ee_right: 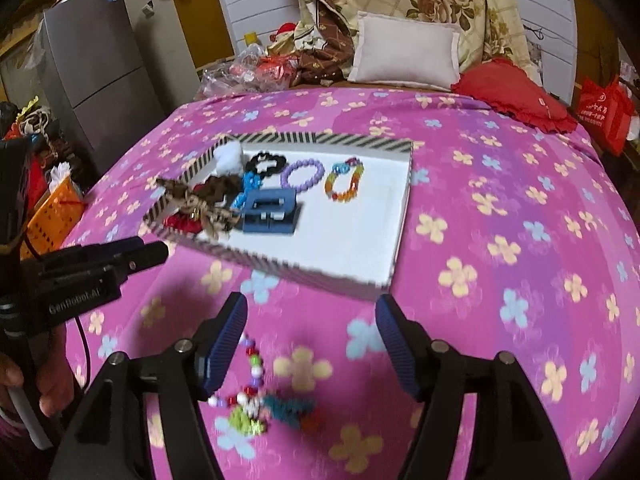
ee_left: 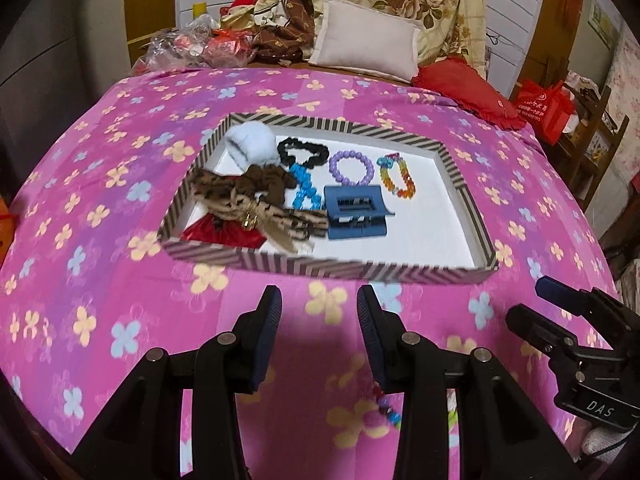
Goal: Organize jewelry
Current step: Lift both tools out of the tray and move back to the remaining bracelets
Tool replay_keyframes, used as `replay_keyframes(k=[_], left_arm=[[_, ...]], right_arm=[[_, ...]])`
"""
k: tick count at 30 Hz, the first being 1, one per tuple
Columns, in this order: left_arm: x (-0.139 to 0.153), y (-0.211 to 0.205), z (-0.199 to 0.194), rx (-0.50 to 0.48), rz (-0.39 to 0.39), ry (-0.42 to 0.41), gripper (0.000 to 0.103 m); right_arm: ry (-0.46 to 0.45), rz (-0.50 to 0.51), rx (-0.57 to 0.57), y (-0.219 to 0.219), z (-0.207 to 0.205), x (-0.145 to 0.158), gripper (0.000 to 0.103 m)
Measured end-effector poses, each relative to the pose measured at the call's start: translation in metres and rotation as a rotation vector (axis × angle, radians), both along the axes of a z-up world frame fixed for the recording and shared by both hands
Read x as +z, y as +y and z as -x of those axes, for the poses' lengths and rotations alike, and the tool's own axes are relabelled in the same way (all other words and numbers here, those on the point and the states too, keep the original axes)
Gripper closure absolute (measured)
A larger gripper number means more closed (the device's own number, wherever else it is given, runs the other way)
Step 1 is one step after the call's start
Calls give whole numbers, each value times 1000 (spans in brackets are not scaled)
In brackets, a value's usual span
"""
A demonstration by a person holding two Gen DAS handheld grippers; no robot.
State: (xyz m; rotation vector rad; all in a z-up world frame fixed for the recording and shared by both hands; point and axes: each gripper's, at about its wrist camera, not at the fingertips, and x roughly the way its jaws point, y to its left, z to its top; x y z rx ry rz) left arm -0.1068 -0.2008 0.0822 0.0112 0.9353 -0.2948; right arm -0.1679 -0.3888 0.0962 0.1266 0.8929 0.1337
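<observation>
A striped-rim tray (ee_left: 332, 270) (ee_right: 320, 276) lies on the pink flowered bedsheet. It holds a purple bead bracelet (ee_left: 350, 168), a rainbow bracelet (ee_left: 400, 176), a blue bead bracelet (ee_left: 305, 188), a black scrunchie (ee_left: 303, 152), a white fluffy scrunchie (ee_left: 250, 142), a blue hair claw (ee_left: 356, 212) and leopard-print hair ties (ee_left: 256, 210). My left gripper (ee_left: 317, 296) hovers open and empty in front of the tray. My right gripper (ee_right: 312, 340) is open over the sheet. A multicoloured bead string (ee_right: 256, 396) lies loose below its left finger (ee_right: 224, 344).
Pillows (ee_right: 404, 48), a red cushion (ee_right: 516, 92) and plastic bags (ee_left: 188, 46) crowd the bed's far end. A grey fridge (ee_right: 100, 64) and an orange basket (ee_right: 52, 216) stand left of the bed. Each gripper shows in the other's view, right (ee_left: 534, 304) and left (ee_right: 148, 252).
</observation>
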Motion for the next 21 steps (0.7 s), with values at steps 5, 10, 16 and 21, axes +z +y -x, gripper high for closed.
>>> replay_keyframes(k=[5, 10, 16, 21], left_arm=[[-7, 9, 10, 2, 5, 27, 63], [-17, 15, 21, -8, 7, 60, 63], [-29, 16, 30, -26, 15, 102, 63], [-35, 18, 30, -19, 26, 129, 63]], right_arm=[[30, 4, -14, -3, 18, -11, 33], [61, -5, -24, -6, 38, -22, 33], [85, 9, -1, 2, 49, -35, 33], [97, 52, 41, 17, 50, -43, 33]])
